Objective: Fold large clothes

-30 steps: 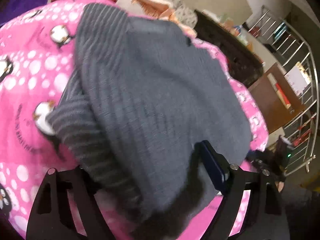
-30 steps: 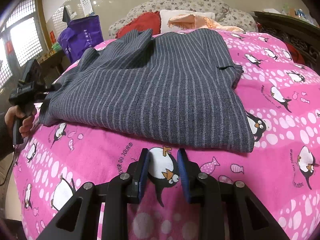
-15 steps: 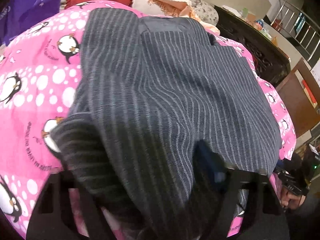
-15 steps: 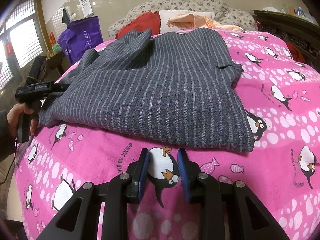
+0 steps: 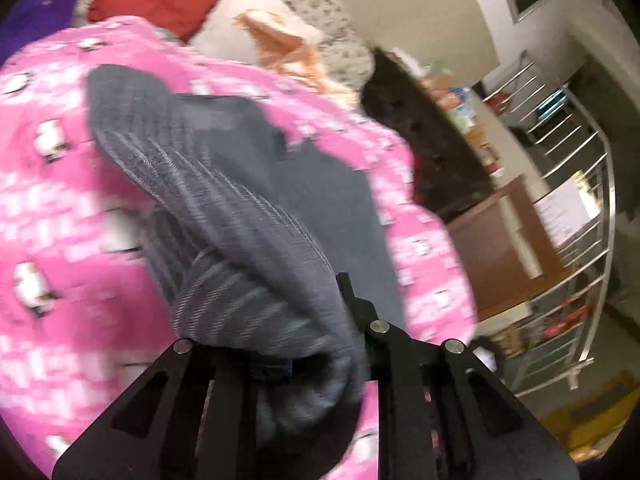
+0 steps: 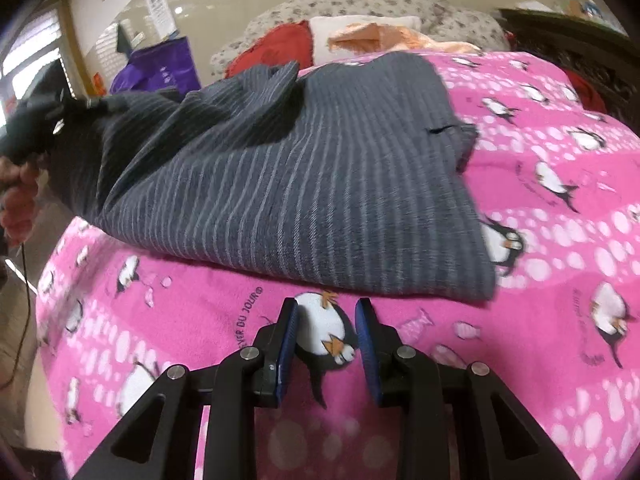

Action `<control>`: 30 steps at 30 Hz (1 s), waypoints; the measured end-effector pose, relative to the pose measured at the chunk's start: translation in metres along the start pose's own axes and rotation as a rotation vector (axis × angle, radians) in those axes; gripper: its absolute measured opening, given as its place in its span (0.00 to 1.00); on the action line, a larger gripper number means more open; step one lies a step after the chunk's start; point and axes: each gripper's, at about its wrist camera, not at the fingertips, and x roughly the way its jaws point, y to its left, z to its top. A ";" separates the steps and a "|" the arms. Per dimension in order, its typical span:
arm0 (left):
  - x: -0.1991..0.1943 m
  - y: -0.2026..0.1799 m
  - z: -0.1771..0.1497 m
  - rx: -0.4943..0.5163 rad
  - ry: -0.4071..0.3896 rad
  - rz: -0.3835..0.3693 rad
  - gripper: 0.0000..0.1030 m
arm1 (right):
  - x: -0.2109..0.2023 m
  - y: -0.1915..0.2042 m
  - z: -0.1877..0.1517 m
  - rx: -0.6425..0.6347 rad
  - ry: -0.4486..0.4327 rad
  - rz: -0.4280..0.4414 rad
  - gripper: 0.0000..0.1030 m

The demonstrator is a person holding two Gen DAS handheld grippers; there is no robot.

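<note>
A grey pinstriped garment (image 6: pixel 320 184) lies folded on a pink penguin blanket (image 6: pixel 560 240). My left gripper (image 5: pixel 296 344) has its jaws closing on the garment's (image 5: pixel 240 216) near edge, and the cloth bunches between them and drapes over the fingers. In the right wrist view that left gripper (image 6: pixel 80 104), held by a hand (image 6: pixel 16 196), lifts the garment's left edge off the bed. My right gripper (image 6: pixel 326 320) hovers over the blanket just in front of the garment's near fold. Its jaws stand a little apart with nothing between them.
Red (image 6: pixel 276 46) and white pillows lie at the bed's head beside a purple bag (image 6: pixel 160 64). A dark carved bed frame (image 5: pixel 432 140), a wooden cabinet (image 5: pixel 508 248) and a metal rack (image 5: pixel 580 200) stand on the far side.
The left gripper has closed on the garment's edge and risen, pulling that side up off the blanket. The right gripper has stayed in place.
</note>
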 end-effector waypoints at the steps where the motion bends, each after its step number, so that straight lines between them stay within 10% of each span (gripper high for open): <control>1: 0.007 -0.011 0.005 -0.001 -0.002 -0.009 0.15 | -0.008 -0.003 0.000 0.013 -0.012 -0.008 0.27; 9: 0.096 -0.069 0.019 -0.076 0.010 -0.005 0.15 | -0.063 -0.067 -0.033 -0.035 -0.057 -0.513 0.27; 18: 0.209 -0.096 -0.029 -0.026 0.101 0.154 0.16 | -0.051 -0.095 -0.056 0.048 -0.137 -0.522 0.32; 20: 0.218 -0.097 -0.033 -0.019 0.091 0.163 0.29 | -0.052 -0.095 -0.060 0.053 -0.160 -0.505 0.33; 25: 0.212 -0.106 -0.035 -0.064 0.048 0.062 0.61 | -0.058 -0.100 -0.065 0.051 -0.184 -0.458 0.33; 30: 0.161 -0.127 -0.039 -0.092 0.026 -0.163 0.62 | -0.055 -0.102 -0.063 0.032 -0.185 -0.448 0.33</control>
